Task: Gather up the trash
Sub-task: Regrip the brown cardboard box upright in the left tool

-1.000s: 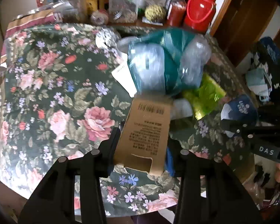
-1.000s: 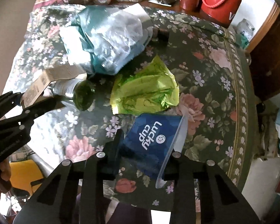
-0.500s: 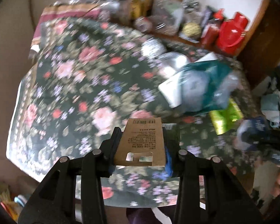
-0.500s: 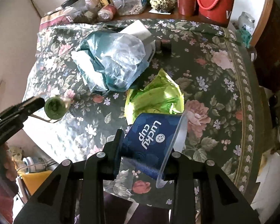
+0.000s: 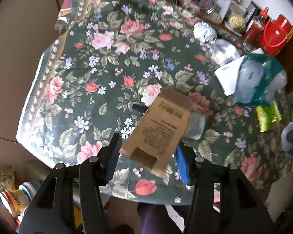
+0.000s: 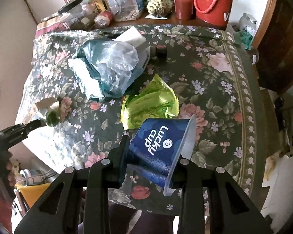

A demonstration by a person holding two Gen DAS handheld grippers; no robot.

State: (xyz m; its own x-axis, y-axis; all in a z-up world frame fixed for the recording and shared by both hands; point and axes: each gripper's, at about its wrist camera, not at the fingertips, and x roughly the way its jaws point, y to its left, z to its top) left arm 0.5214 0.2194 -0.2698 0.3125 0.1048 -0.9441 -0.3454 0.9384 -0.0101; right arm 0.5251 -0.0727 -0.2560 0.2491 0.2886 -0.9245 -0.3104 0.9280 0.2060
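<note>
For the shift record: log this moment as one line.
left gripper: jaws just opened, box loose between | right gripper: shut on cup | wrapper, bag on table

The blue cup [image 6: 156, 148] reads "Lucky cup" in white, upside down. The red jug [image 6: 213, 2] shows a white "V". The carton [image 5: 160, 130] carries a barcode and print too blurred to read.

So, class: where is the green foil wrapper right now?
Right wrist view, centre: the green foil wrapper lies on the floral tablecloth, between the plastic bag and blue cup.
</note>
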